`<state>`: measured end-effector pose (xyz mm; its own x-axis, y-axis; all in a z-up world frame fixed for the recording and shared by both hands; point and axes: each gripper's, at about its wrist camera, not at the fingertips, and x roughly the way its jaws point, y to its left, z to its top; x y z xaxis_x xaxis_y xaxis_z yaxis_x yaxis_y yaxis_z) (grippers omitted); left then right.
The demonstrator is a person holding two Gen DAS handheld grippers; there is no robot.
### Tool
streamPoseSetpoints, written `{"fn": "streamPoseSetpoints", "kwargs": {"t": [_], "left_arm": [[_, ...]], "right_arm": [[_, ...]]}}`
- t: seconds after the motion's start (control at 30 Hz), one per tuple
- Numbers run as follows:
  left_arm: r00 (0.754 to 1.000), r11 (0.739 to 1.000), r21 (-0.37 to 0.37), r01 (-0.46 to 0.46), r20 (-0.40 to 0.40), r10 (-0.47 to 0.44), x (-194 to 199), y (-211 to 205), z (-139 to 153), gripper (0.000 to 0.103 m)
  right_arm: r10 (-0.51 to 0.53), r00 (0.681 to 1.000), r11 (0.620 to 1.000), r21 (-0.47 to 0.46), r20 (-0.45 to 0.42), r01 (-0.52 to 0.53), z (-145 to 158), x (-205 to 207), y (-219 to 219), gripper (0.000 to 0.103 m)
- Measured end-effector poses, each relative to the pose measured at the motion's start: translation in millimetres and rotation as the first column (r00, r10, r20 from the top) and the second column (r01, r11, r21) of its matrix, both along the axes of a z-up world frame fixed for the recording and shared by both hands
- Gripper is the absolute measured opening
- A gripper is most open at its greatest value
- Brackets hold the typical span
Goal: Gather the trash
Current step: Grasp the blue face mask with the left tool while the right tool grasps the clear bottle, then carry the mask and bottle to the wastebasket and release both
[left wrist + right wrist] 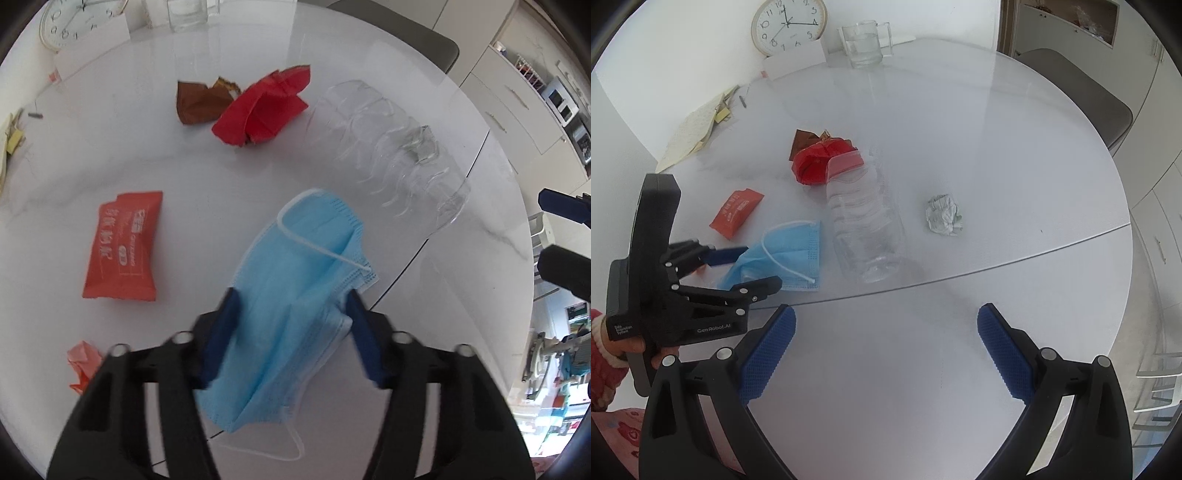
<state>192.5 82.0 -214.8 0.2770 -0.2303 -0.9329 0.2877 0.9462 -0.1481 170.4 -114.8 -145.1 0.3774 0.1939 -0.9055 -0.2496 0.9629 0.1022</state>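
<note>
A blue face mask (295, 277) lies bunched on the white round table (207, 184), and my left gripper (291, 293) is shut on it, one blue pad against each side. The right wrist view shows the same mask (790, 243) in the left gripper (761, 267), held by a hand in a red sleeve. My right gripper (886, 347) stands open over bare table near the front edge. Other trash: an orange packet (122, 247), red crumpled paper (262, 107), a brown wrapper (199, 101), a clear bottle (864, 221) on its side and a white paper ball (943, 214).
A small pink scrap (83, 365) lies left of the left gripper. At the table's back stand a clock (788, 26) and a glass mug (864, 44), with loose papers (694, 133) at the left. A grey chair (1071, 92) stands behind the table on the right.
</note>
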Motion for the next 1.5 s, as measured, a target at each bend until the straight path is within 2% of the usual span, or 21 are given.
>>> {"fn": "streamPoseSetpoints", "kwargs": {"t": [0.07,0.17,0.33,0.67,0.7,0.77,0.8,0.83,1.03,1.17,1.3,1.5], "left_arm": [[1.000,1.000,-0.015,-0.006,-0.007,0.006,0.1,4.2,-1.5,0.031],[1.000,0.999,-0.043,-0.019,-0.010,0.019,-1.1,11.6,2.6,0.028],[0.999,0.995,-0.087,-0.049,-0.002,0.049,-5.7,26.1,18.2,0.028],[0.997,0.990,-0.124,-0.060,0.031,0.064,-29.6,41.0,46.1,0.028],[0.997,0.990,-0.128,-0.062,0.033,0.067,-30.5,41.5,47.6,0.028],[0.997,0.990,-0.123,-0.063,0.038,0.068,-32.2,42.0,49.0,0.028],[0.997,0.991,-0.118,-0.063,0.039,0.068,-30.5,40.9,48.6,0.028],[0.997,0.991,-0.114,-0.064,0.040,0.069,-31.5,41.0,49.0,0.028],[0.997,0.993,-0.111,-0.043,0.052,0.049,-37.8,29.9,54.7,0.028],[0.998,0.993,-0.116,0.010,0.061,-0.003,-52.1,7.9,61.5,0.028],[0.993,0.989,-0.111,0.096,0.078,-0.087,-75.3,-30.5,68.1,0.028],[0.983,0.979,-0.111,0.173,0.089,-0.163,-122.6,-94.8,72.5,0.028]], "right_arm": [[0.003,1.000,1.000,0.000,-0.003,-0.003,-1.6,8.0,2.9,0.098],[0.014,1.000,1.000,0.012,-0.009,-0.014,-4.7,19.8,8.4,0.098],[0.051,0.999,0.999,0.012,-0.017,-0.051,-12.9,43.9,24.3,0.098],[0.151,0.986,0.984,-0.089,-0.065,-0.156,-48.4,90.4,63.5,0.098],[0.159,0.985,0.981,-0.098,-0.070,-0.166,-52.8,92.4,66.6,0.097],[0.174,0.981,0.979,-0.096,-0.091,-0.182,-58.6,93.0,69.5,0.079],[0.177,0.979,0.979,-0.081,-0.102,-0.186,-60.2,92.4,69.4,0.066],[0.178,0.978,0.981,-0.060,-0.107,-0.185,-60.9,91.2,68.3,0.064],[0.142,0.987,0.989,-0.018,-0.072,-0.144,-43.6,64.5,49.2,0.064],[0.066,0.997,0.998,0.027,-0.040,-0.065,-20.8,26.2,14.7,0.064],[0.004,1.000,0.999,0.051,-0.021,-0.003,-5.3,-15.6,-21.7,0.064],[-0.062,0.998,0.995,0.072,-0.026,0.064,5.6,-86.5,-85.7,0.064]]}}
